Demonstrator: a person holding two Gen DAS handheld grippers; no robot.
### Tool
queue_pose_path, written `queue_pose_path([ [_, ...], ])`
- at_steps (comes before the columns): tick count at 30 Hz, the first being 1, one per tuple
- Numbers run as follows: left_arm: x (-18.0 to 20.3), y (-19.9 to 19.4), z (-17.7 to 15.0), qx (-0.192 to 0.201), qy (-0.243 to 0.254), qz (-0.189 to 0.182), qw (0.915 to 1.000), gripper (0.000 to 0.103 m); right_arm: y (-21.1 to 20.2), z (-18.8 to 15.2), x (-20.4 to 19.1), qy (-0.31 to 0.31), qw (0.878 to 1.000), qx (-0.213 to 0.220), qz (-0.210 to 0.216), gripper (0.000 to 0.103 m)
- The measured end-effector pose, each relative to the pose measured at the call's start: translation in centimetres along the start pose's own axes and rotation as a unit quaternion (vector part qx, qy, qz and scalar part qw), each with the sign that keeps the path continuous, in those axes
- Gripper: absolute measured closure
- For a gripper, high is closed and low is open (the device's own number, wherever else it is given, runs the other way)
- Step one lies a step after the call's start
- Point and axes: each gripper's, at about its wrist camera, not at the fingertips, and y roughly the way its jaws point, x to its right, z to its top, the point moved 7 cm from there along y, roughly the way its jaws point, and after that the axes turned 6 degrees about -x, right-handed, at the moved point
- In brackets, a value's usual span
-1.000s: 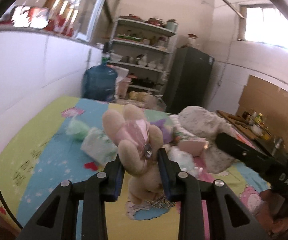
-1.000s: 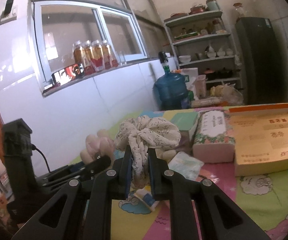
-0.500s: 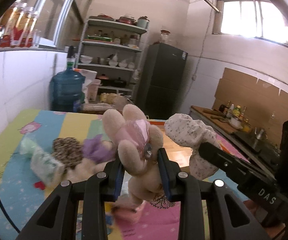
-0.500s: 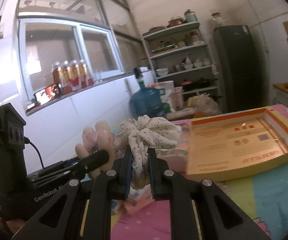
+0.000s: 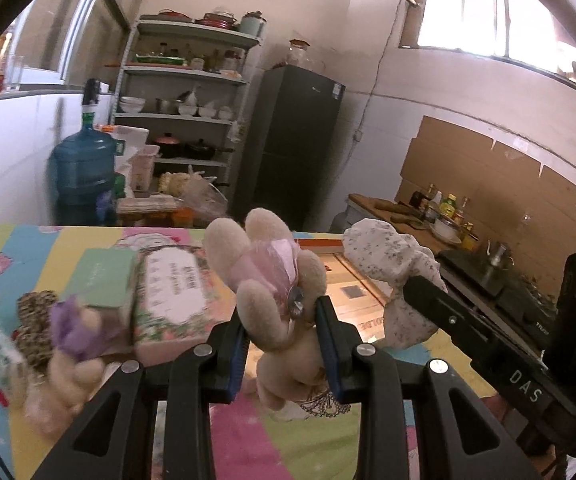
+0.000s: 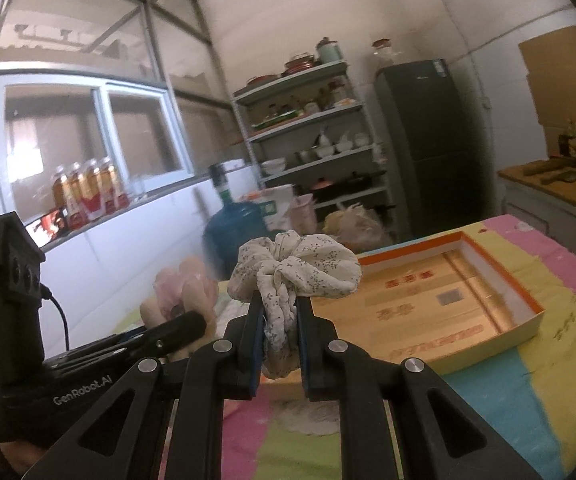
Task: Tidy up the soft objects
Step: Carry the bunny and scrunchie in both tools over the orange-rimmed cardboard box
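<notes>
Jaws clamped: left gripper [image 5: 284, 344] holds plush bunny [image 5: 272, 280], right gripper [image 6: 280, 332] holds floral scrunchie [image 6: 295, 272].
Orange box [image 6: 439, 308] now nearer, apparently empty; both grippers have swung toward its open rim.

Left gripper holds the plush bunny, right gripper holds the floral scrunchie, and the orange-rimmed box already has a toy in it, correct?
Not quite. In the right wrist view the orange-rimmed box is empty. The left gripper does hold the plush bunny, the right gripper the floral scrunchie.

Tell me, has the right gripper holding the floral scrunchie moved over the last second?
Yes. The right gripper, shut on the floral scrunchie, has swung toward the orange-rimmed box, which now lies nearer it, and away from the tissue pack it faced before.
</notes>
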Motion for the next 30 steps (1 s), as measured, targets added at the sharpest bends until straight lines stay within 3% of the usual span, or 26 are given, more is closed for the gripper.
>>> queue_pose_path([
  [12, 1.9, 6.7, 0.6, -0.032, -0.016, -0.012, 0.9993, 0.07, 2.0, 0.9, 7.0, 0.028, 0.999, -0.014, -0.031, 0.088],
  [30, 0.7, 14.6, 0.4, -0.078, -0.065, -0.016, 0.9947, 0.07, 7.5, 0.4, 13.1, 0.075, 0.994, -0.063, -0.053, 0.088],
])
